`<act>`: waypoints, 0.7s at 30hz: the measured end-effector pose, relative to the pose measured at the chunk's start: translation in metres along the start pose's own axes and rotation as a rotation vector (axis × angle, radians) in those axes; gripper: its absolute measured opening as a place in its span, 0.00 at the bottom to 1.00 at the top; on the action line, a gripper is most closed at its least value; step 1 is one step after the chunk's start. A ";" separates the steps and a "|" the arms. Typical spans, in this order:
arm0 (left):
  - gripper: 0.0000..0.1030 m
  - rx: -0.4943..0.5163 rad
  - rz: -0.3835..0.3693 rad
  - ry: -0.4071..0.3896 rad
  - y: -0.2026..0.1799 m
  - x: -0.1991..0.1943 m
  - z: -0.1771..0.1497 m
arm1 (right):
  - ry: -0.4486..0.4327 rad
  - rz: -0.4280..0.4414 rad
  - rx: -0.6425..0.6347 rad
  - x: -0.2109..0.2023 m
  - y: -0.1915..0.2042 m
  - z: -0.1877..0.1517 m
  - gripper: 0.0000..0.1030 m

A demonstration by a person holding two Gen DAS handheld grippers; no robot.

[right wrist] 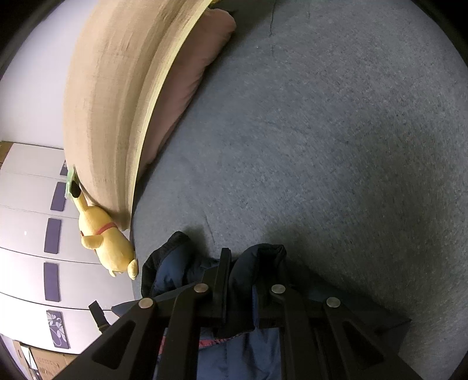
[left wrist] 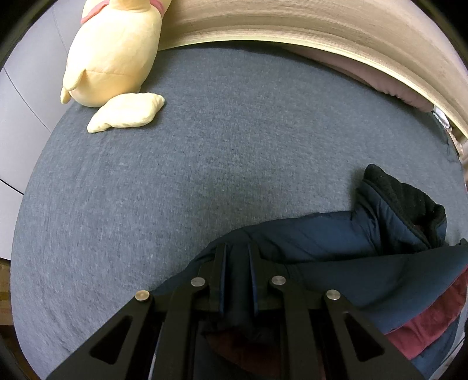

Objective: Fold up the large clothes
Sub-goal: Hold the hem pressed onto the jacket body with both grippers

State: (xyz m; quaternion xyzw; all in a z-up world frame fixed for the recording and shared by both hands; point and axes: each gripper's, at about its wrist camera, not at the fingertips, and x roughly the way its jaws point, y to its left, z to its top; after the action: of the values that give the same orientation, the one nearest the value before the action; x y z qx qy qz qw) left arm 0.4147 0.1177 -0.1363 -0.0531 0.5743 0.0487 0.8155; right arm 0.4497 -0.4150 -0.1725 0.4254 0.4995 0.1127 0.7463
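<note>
A navy padded jacket (left wrist: 336,242) with a black fleece collar (left wrist: 409,201) and a maroon lining (left wrist: 424,315) lies on the grey-blue bed (left wrist: 204,160). My left gripper (left wrist: 237,248) is shut on a fold of the jacket at its near left edge. In the right wrist view the same jacket (right wrist: 257,271) bunches up between the fingers. My right gripper (right wrist: 242,257) is shut on that thick fold, with the collar (right wrist: 166,248) to its left.
A yellow plush toy (left wrist: 114,55) lies at the bed's far left corner and shows by the headboard in the right wrist view (right wrist: 105,242). A wooden headboard (left wrist: 321,26) and a mauve pillow (right wrist: 193,73) border the bed. White wardrobe doors (right wrist: 29,233) stand beyond.
</note>
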 end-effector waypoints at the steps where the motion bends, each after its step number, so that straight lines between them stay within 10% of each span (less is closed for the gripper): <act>1: 0.14 0.000 0.001 0.002 0.000 0.001 0.001 | 0.000 -0.002 0.002 0.000 0.000 0.000 0.11; 21: 0.15 -0.024 -0.011 0.096 0.004 0.015 0.022 | 0.059 0.042 0.122 0.001 -0.015 0.009 0.12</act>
State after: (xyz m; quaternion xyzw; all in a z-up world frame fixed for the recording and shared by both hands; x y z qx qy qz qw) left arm 0.4401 0.1249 -0.1429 -0.0682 0.6118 0.0482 0.7866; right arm 0.4540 -0.4280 -0.1835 0.4770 0.5183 0.1101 0.7013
